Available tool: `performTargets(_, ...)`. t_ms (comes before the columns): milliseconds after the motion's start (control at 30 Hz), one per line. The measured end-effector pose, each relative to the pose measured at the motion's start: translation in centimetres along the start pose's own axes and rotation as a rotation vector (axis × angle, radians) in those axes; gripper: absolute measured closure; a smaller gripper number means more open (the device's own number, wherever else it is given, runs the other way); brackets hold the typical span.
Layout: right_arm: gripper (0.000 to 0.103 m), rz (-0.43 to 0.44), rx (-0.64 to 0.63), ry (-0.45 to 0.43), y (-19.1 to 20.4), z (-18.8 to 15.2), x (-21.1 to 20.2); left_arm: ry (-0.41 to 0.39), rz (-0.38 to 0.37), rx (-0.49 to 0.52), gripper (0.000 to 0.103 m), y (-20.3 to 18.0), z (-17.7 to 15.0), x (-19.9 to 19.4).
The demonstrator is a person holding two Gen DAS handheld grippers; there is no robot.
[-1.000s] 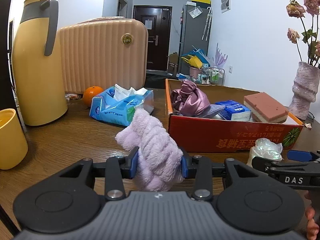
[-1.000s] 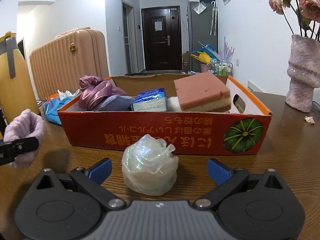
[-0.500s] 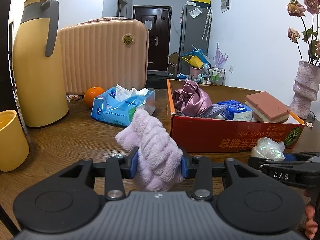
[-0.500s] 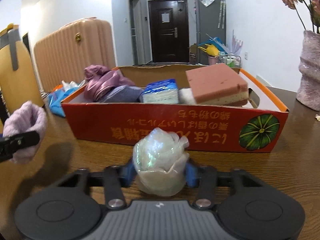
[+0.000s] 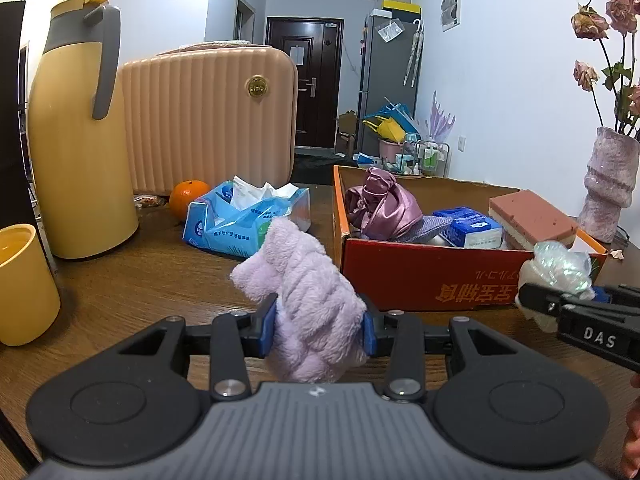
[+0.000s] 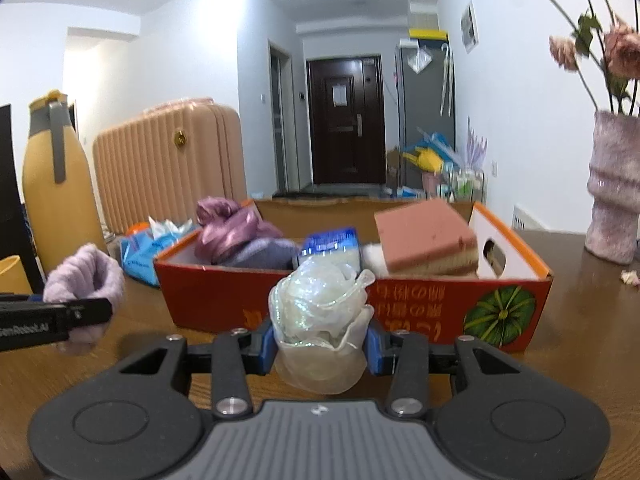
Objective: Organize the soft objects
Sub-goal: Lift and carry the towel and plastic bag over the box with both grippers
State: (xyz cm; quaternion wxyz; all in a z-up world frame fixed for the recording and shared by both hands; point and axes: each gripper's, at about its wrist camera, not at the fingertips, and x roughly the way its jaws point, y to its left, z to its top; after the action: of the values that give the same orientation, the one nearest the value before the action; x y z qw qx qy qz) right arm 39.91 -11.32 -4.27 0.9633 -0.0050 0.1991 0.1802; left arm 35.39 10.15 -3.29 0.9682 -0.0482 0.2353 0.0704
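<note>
On the far left we see a yellow cup [image 5: 24,280] on the brown wooden table [image 5: 132,280]. Next to it stands a tall yellow jug [image 5: 78,140] with a gray handle. Behind that is a peach suitcase [image 5: 208,116]. A small orange [image 5: 188,199] sits in front of the suitcase, and just beside it lies a blue pack of tissues [image 5: 244,220].

In the middle, our left gripper [image 5: 319,330] has its jaws squeezed on a fluffy purple cloth [image 5: 304,292]. The cloth sticks up between the blue pads, in front of the box and near its left corner.

Then comes the red cardboard box [image 6: 224,300] with an orange rim. Inside it, from left to right, we see a shiny purple cloth [image 6: 230,228], a blue pack [image 6: 330,244] and a pink sponge [image 6: 424,236].

Our right gripper [image 6: 320,344] has its jaws pressed on a shiny clear ball of soft stuff [image 6: 320,320]. The ball is up off the table, right in front of the box's front wall.

On the far right a purple vase [image 6: 614,196] holds pink flowers [image 6: 622,50].
</note>
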Motion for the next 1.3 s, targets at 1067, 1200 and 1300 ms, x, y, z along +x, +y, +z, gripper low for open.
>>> performTargets(1067, 0.061, -0.046, 0.023, -0.221, -2.0, 3.1, 0.8, -0.14, -0.041, 0.005, 0.062, -5.1, 2.8, 1.0)
performTargets(1200, 0.061, -0.054, 0.024, -0.227, -2.5, 3.6, 1.8, -0.149, -0.047, -0.009, 0.061, -5.7, 3.5, 2.1)
performTargets(1300, 0.061, -0.053, 0.022, -0.23, -3.0, 4.0, 2.6, -0.151, -0.048, -0.012, 0.061, -6.1, 4.0, 3.0)
